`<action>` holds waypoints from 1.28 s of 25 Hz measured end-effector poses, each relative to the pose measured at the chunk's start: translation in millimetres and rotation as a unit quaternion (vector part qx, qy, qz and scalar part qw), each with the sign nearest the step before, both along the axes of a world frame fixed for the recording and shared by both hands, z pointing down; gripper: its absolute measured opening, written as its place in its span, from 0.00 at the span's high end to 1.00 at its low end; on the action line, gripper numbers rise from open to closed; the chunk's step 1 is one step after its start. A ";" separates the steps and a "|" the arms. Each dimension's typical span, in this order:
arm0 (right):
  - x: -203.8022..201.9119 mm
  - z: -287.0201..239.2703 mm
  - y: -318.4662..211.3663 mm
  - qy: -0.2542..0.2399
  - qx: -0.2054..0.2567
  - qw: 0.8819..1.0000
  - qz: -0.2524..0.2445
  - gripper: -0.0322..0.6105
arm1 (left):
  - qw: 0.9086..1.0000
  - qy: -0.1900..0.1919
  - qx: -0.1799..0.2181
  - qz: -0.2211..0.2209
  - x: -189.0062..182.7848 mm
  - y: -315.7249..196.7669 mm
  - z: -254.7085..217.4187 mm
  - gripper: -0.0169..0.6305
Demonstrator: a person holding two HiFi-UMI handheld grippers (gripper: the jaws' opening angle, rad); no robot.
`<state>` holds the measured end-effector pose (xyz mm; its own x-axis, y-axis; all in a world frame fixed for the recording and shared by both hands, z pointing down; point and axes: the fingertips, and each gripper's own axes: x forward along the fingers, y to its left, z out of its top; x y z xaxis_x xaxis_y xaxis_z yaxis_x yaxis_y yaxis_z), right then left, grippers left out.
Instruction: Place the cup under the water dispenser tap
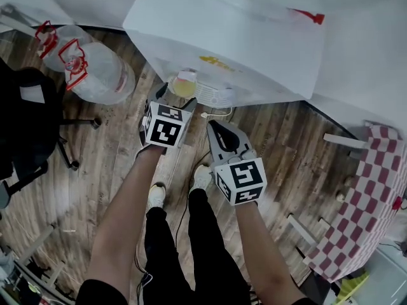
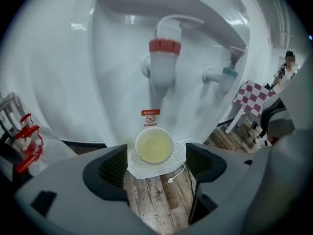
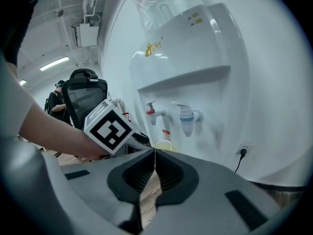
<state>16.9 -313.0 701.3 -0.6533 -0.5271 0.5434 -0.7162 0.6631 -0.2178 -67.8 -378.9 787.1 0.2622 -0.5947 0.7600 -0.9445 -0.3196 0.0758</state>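
A small white cup (image 2: 154, 146) with yellowish liquid stands on the dispenser's white drip tray (image 2: 182, 154), directly below the red tap (image 2: 165, 58). The blue tap (image 2: 226, 76) is to its right. My left gripper (image 2: 156, 164) is open. Its pads (image 2: 114, 168) sit apart on either side, just short of the cup, not touching it. From the head view the cup (image 1: 184, 86) shows beyond the left gripper (image 1: 175, 100) at the foot of the white water dispenser (image 1: 241, 37). My right gripper (image 1: 219, 131) hangs to the right, shut and empty (image 3: 154, 153).
Large clear water bottles with red handles (image 1: 95, 68) lie left of the dispenser. A black office chair (image 1: 25, 119) is at the far left, and a red-checked table (image 1: 375, 202) at the right. A white cable (image 1: 216, 113) lies on the wooden floor.
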 end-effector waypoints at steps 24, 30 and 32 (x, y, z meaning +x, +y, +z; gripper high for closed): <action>1.6 -226.0 166.6 -0.049 0.029 0.990 0.131 0.92 | 0.988 0.117 0.085 0.061 -24.9 198.2 -281.1 0.95; 0.6 -279.3 227.9 -0.042 0.066 0.986 0.147 0.92 | 0.978 0.152 0.100 0.100 -34.1 264.1 -330.1 0.95; -2.9 -295.2 246.6 -0.045 0.078 0.985 0.146 0.92 | 0.976 0.157 0.106 0.105 -40.2 283.8 -341.2 0.95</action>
<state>14.0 -66.3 406.0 -0.5042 -0.7718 0.3873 -0.8633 0.4628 -0.2015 -108.0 -95.1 445.8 0.5956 -0.6379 0.4882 -0.7973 -0.5438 0.2620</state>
